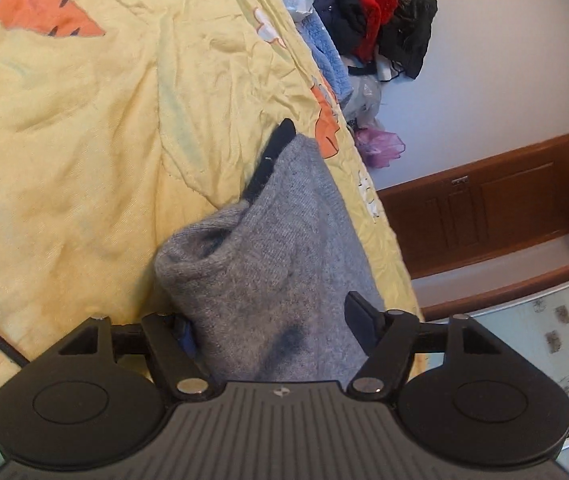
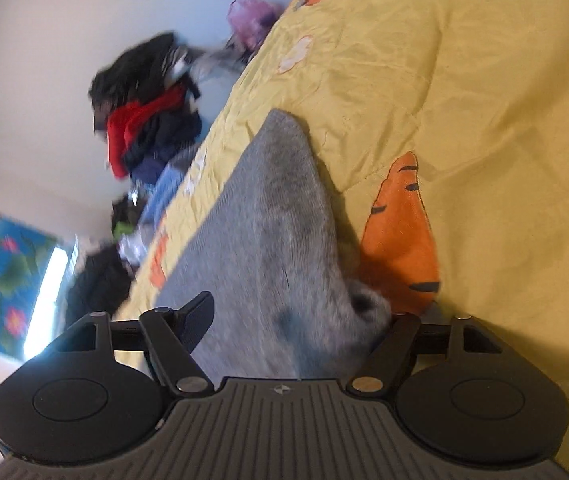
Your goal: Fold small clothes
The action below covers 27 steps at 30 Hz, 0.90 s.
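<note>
Two wrist views, close over one bed

Each camera looks forward along its own fingers, tilted, very near the grey knit garment (image 1: pixel 268 264) (image 2: pixel 268 240); both share it, the yellow quilt (image 1: pixel 84 140) (image 2: pixel 464 80) and the clothes pile (image 1: pixel 368 20) (image 2: pixel 144 120).

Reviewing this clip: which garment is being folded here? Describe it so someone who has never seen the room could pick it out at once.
Start at the yellow quilt with orange tiger prints. On it, away from the clothes pile by the wall, lies a grey knitted garment reaching between both sets of tongs. It is plain heathered grey with a narrow black trim along one edge, unlike the pile's red, black and blue pieces.
</note>
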Tool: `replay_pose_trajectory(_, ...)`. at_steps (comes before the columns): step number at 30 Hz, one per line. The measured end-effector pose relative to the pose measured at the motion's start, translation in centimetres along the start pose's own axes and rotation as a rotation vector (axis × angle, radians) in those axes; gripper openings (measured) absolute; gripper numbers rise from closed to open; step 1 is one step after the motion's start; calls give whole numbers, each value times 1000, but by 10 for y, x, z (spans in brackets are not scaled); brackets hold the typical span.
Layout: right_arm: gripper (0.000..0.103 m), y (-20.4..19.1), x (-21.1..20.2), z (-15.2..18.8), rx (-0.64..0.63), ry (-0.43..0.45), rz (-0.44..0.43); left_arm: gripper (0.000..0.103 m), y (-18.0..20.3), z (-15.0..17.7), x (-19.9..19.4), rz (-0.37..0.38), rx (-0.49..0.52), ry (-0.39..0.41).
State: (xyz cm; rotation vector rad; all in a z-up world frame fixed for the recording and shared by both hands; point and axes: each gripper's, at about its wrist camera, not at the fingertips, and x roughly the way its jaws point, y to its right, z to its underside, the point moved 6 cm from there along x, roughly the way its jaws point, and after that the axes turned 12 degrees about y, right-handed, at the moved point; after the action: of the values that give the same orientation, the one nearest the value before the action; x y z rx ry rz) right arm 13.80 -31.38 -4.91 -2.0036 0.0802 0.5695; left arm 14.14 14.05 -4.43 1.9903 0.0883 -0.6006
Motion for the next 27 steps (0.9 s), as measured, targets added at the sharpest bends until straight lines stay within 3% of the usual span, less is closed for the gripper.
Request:
replay_pose_trajectory(1, 53, 1, 5, 1, 7, -1, 19, 42, -1, 1, 2, -30, 23, 0)
replay_pose_trajectory(2, 25, 4, 11, 2, -2, -6, 51, 13, -3, 2, 6, -65, 44, -18)
replay_pose_trajectory(3, 14, 7, 15, 4, -12, -5, 85, 6, -8, 3, 10, -93, 58, -36)
replay_pose_trajectory(7, 15, -4, 12, 6, -77, 15, 65, 6, 5, -6, -8, -75, 136, 3)
replay_pose_trajectory(12, 14, -29, -32, 2, -145, -5, -41, 3, 19, -19, -74, -16, 193, 49)
replay_pose_trajectory(17, 16, -3, -66, 21, -181, -80, -26, 0, -24, -19, -119, -123, 260, 74)
replay_pose_trajectory(18, 24, 4, -68, 25, -196, -94, -14, 0, -34, -19, -119, -141, 250, 66)
replay_pose_trajectory(20, 39, 14, -69, 29, -201, -83, 60, 1, -49, -19, -109, -127, 180, 5)
replay_pose_trajectory(23, 66, 12, -73, 25, -142, -55, 16, 8, -48, -20, -91, -105, 124, -7)
replay_pose_trajectory(25, 69, 8, -73, 24, -127, -41, -2, 23, -40, -19, -77, -64, 110, 3)
replay_pose_trajectory(26, 69, 8, -72, 25, -120, -50, 0, 45, -38, -17, -68, -51, 100, 1)
replay_pose_trajectory(27, 69, 8, -70, 27, -107, -57, -1, 57, -37, -16, -60, -43, 92, 15)
